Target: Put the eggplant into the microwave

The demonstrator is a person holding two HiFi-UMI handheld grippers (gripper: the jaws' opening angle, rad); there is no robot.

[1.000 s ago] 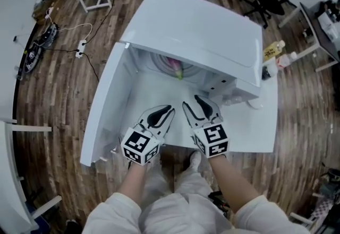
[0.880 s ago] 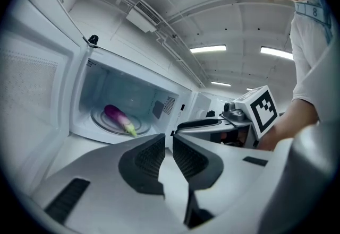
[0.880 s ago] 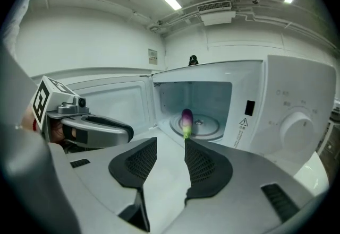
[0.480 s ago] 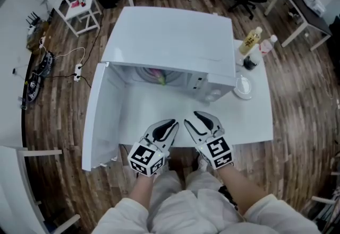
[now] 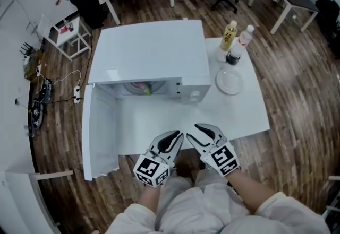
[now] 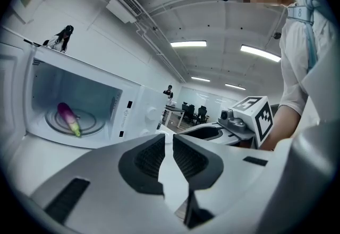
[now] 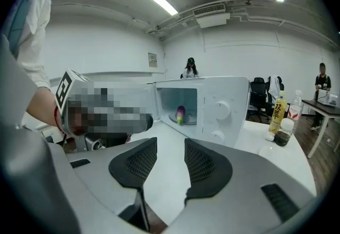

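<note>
Wooden floor, white table, open microwave

Glossy white microwave on a smooth table, wood floor around.
The microwave's shell is smooth and shiny; inside it the eggplant has glossy purple skin. The table under it looks matt white, and the floor around it is streaked brown plank. In front of it, the left gripper and right gripper are matt grey plastic with black, finely ribbed pads.
</note>
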